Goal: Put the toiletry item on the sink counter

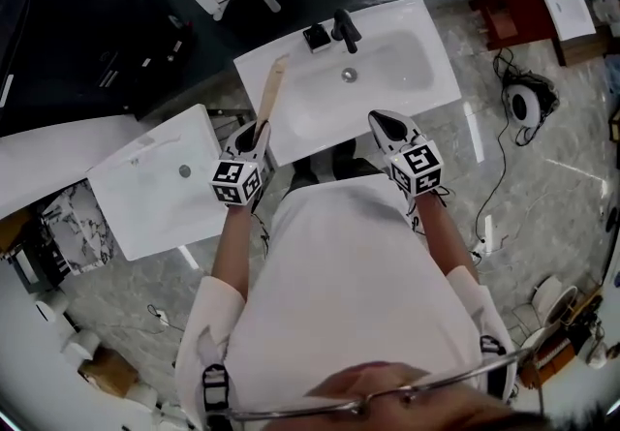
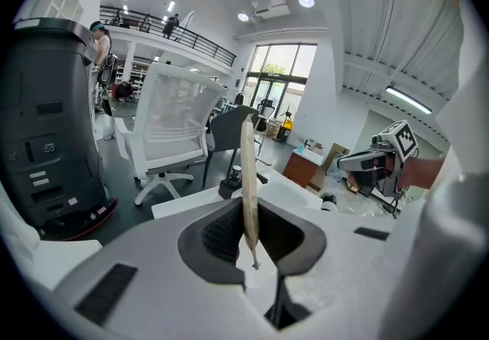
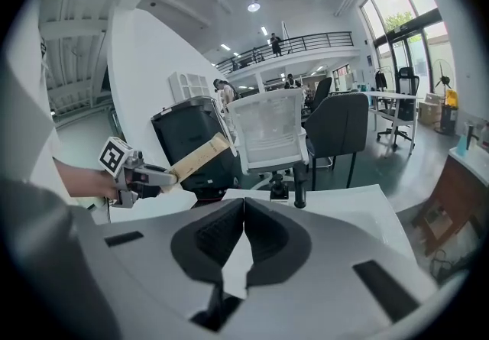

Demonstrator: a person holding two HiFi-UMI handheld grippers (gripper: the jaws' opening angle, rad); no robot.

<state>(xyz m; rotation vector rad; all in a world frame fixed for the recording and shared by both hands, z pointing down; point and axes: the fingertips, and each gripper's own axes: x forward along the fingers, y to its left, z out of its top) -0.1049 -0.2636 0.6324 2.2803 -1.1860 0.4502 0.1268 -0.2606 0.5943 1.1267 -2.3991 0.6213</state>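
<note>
The toiletry item (image 2: 248,178) looks light, thin and stiff — the left gripper (image 2: 254,253) jaws pinch its low end; the right gripper (image 3: 243,247) jaws are closed, empty.

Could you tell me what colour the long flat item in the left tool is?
The flat item is light tan, clearest in the right gripper view.

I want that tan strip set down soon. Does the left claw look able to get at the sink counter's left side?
Probably yes. The left claw, shut on the tan strip, is at that edge of the sink counter; nothing shows between them.
</note>
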